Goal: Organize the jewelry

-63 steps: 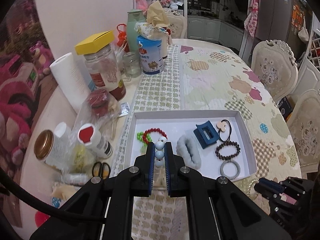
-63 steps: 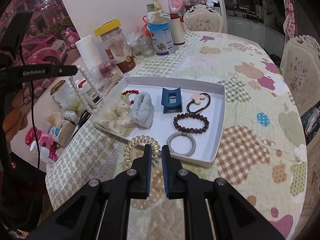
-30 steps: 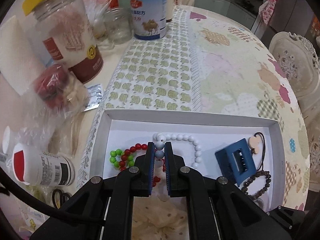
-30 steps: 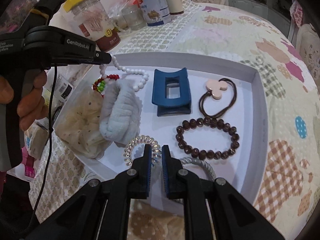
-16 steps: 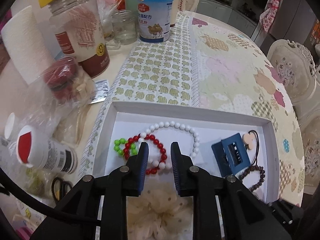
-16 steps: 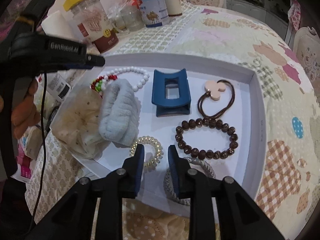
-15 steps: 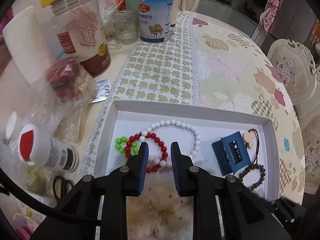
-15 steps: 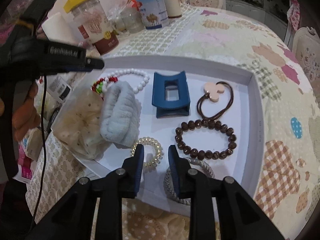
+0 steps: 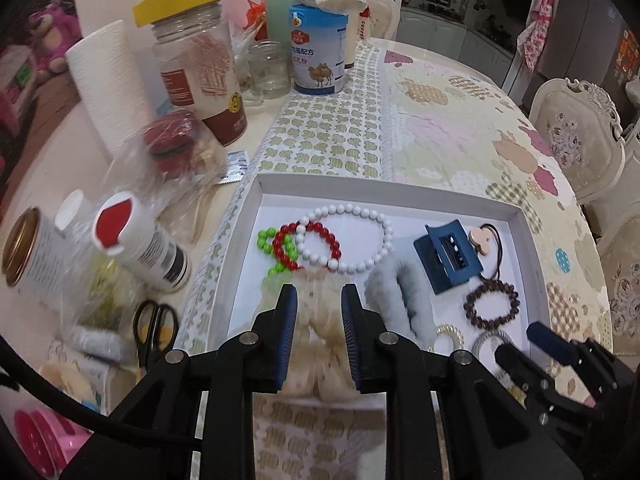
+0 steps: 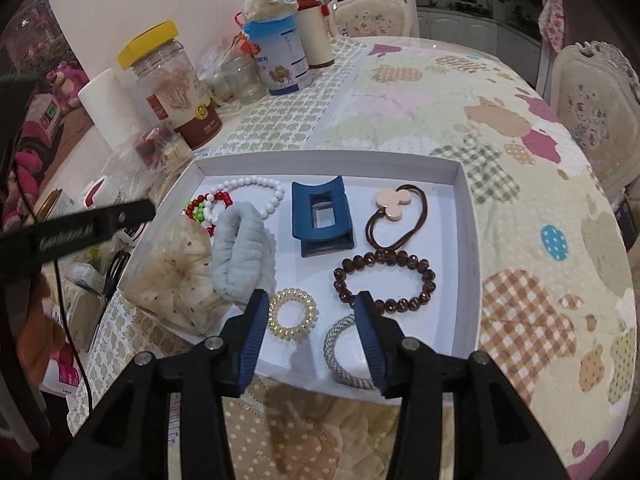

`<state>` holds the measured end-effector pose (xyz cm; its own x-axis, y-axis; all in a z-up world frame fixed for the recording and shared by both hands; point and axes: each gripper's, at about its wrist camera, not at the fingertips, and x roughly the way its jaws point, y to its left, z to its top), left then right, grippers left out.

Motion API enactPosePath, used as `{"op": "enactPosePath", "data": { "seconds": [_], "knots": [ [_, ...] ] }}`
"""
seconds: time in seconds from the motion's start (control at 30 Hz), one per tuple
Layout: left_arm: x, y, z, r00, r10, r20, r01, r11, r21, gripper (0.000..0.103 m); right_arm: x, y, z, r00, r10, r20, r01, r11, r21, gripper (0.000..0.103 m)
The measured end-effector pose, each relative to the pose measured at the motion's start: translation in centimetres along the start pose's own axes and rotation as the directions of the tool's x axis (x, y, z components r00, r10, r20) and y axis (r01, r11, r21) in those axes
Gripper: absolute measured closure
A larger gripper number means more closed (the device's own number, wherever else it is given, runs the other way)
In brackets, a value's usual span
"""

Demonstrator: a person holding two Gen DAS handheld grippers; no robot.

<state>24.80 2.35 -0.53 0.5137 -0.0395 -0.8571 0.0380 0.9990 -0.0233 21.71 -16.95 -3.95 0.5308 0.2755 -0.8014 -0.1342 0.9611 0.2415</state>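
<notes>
A white tray (image 10: 464, 216) holds the jewelry. A white bead bracelet (image 9: 360, 216) lies at its far left over a red bead bracelet (image 9: 332, 240) and a green one (image 9: 264, 238). A cream scrunchie (image 10: 176, 276), a grey scrunchie (image 10: 240, 256), a blue claw clip (image 10: 320, 216), a brown hair tie (image 10: 396, 208), a brown bead bracelet (image 10: 384, 276), a gold coil tie (image 10: 293, 313) and a grey rope tie (image 10: 344, 352) also lie in it. My left gripper (image 9: 316, 300) is open and empty above the cream scrunchie (image 9: 320, 332). My right gripper (image 10: 310, 306) is open and empty above the coil tie.
Left of the tray stand a yellow-lidded jar (image 9: 196, 80), a paper roll (image 9: 108, 84), a blue tin (image 9: 318, 56), small bottles (image 9: 140, 240), plastic bags and scissors (image 9: 154, 328). A patterned cloth (image 10: 440, 92) covers the table. Chairs (image 10: 596, 112) stand at the far side.
My left gripper laid the white bead bracelet in the tray and opened. My right gripper set the gold coil tie in the tray and opened. Both have drawn back.
</notes>
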Motion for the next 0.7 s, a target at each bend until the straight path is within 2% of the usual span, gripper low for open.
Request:
{"op": "enactPosePath", "data": {
  "seconds": [0.17, 0.7],
  "knots": [
    [-1.3, 0.0, -1.7, 1.000, 0.005, 0.006, -0.005, 1.000, -0.007, 0.082, -1.5, 0.4, -0.4, 0.999, -0.027, 0.030, 0.027, 1.000, 0.012, 0.047],
    [-6.3, -0.7, -6.6, 0.997, 0.030, 0.064, -0.031, 1.000, 0.006, 0.082, -5.6, 1.3, -2.7, 0.996, -0.056, 0.072, 0.052, 0.997, 0.048, 0.042]
  ]
}}
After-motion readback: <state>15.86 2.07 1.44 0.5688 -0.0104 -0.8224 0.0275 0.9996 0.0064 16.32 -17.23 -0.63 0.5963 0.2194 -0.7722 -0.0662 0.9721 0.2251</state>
